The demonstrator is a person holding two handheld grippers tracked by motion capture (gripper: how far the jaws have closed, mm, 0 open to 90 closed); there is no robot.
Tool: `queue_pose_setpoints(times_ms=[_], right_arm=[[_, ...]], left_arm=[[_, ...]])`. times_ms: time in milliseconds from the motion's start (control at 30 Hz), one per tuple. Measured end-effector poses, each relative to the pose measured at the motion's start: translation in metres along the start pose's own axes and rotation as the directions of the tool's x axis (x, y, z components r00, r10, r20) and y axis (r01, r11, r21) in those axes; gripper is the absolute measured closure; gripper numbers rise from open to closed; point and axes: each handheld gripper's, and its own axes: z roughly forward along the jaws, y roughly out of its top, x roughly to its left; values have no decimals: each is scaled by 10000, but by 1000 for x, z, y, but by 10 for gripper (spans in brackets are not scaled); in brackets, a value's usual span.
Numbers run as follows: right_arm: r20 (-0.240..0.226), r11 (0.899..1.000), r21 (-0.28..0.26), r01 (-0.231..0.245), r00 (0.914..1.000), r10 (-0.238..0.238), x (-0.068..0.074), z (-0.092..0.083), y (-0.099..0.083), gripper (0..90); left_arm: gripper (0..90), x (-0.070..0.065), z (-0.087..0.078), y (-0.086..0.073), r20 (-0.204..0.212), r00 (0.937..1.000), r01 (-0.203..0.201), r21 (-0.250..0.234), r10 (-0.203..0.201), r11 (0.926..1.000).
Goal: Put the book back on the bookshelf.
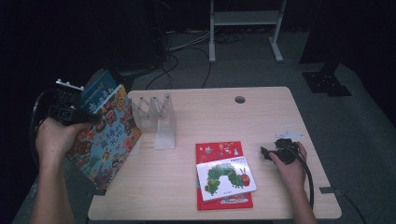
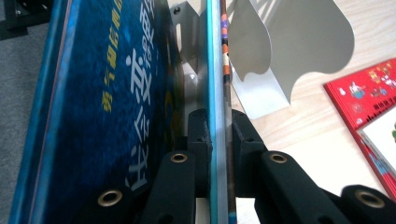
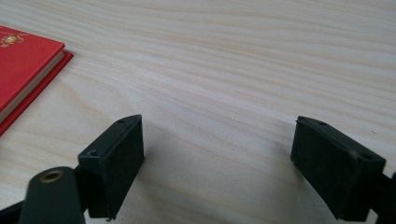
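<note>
My left gripper (image 1: 86, 117) (image 2: 222, 123) is shut on the edge of a thin, colourful picture book (image 1: 105, 140) (image 2: 225, 70). It holds the book upright off the table's left edge. A blue book (image 1: 98, 88) (image 2: 116, 93) stands flat against that book, outside the jaw. The white metal book rack (image 1: 159, 119) (image 2: 289, 42) stands just beyond them. My right gripper (image 1: 265, 152) (image 3: 219, 156) rests open on the bare wood at the right, with nothing between its jaws. A caterpillar book (image 1: 226, 178) lies on a red book (image 1: 217, 149) (image 3: 23, 60) to its left.
The wooden table (image 1: 261, 112) has a round cable hole (image 1: 240, 99) at the back. A small white piece (image 1: 289, 134) lies just behind my right hand. A white desk frame (image 1: 245, 28) and cables stand on the dark floor beyond.
</note>
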Motion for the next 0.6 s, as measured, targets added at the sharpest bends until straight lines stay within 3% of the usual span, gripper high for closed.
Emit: queue_pose_setpoints(times_ms=[300,600], right_arm=[[0,10000,1,1,10000,-1,0,0,0,163],[1,10000,2,3,10000,-3,0,0,0,163]], left_arm=[[803,-2,11,6,-371,9990,240,-300,-251,9993],[796,0,11,3,-364,9992,178,-383,-192,9991]])
